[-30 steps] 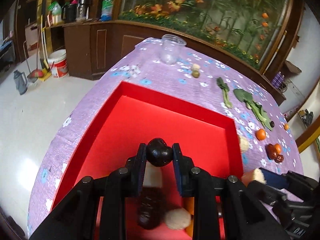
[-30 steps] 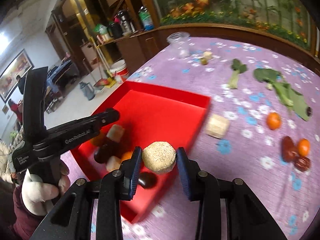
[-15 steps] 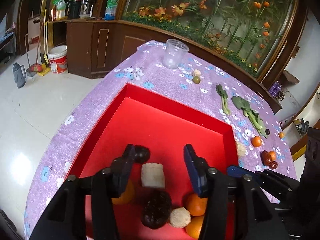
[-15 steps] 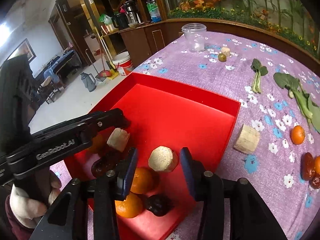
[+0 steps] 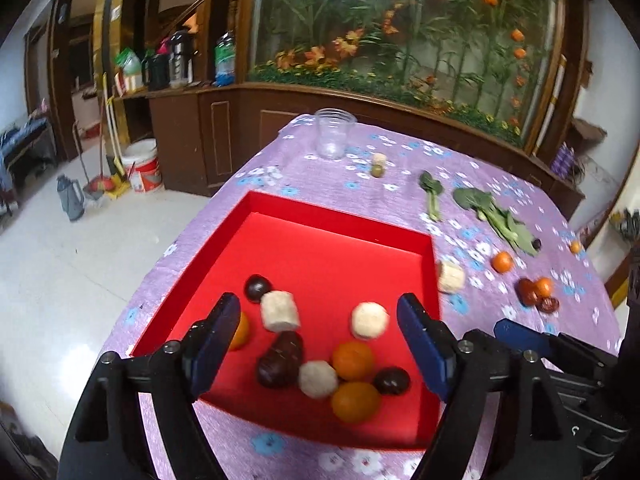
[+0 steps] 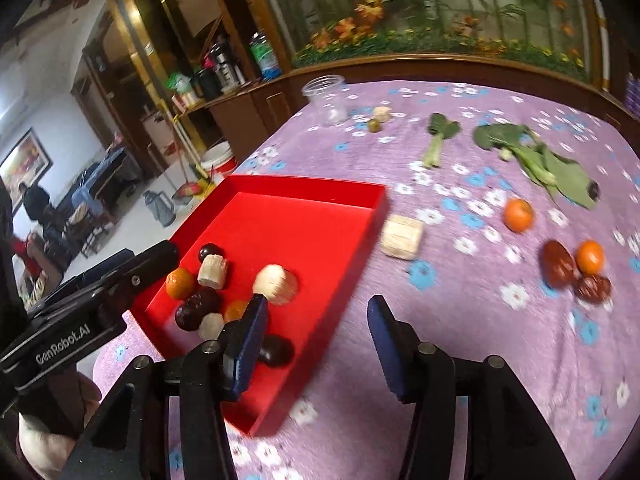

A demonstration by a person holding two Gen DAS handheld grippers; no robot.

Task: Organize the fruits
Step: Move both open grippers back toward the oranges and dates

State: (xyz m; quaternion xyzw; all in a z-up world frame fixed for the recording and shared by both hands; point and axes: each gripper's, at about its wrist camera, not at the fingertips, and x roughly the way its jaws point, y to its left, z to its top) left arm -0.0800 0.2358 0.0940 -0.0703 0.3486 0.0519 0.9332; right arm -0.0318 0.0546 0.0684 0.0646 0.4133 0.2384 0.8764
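Note:
A red tray (image 5: 332, 216) (image 6: 304, 190) on the purple flowered tablecloth holds several fruits: oranges (image 5: 353, 360), dark plums (image 5: 257, 287), a dark pear-shaped fruit (image 5: 280, 358) and pale chunks (image 5: 370, 320) (image 6: 276, 279). My left gripper (image 5: 318, 336) is open and empty above the tray's near end. My right gripper (image 6: 316, 340) is open and empty over the tray's right rim. On the cloth right of the tray lie a pale chunk (image 6: 401, 237) (image 5: 451, 276), an orange (image 6: 518, 215), red dates (image 6: 558, 264) and a second orange (image 6: 590, 257).
Leafy greens (image 6: 540, 156) (image 5: 496, 212), a clear plastic cup (image 5: 334, 133) (image 6: 326, 98), and a small green fruit (image 6: 374, 124) beside a pale piece lie at the far side. A dark plum (image 6: 594, 190) sits by the greens. The table's left edge drops to the floor.
Both grippers opened and drew back. The left let go of the dark plum, the right dropped its pale chunk; both now lie in the tray.

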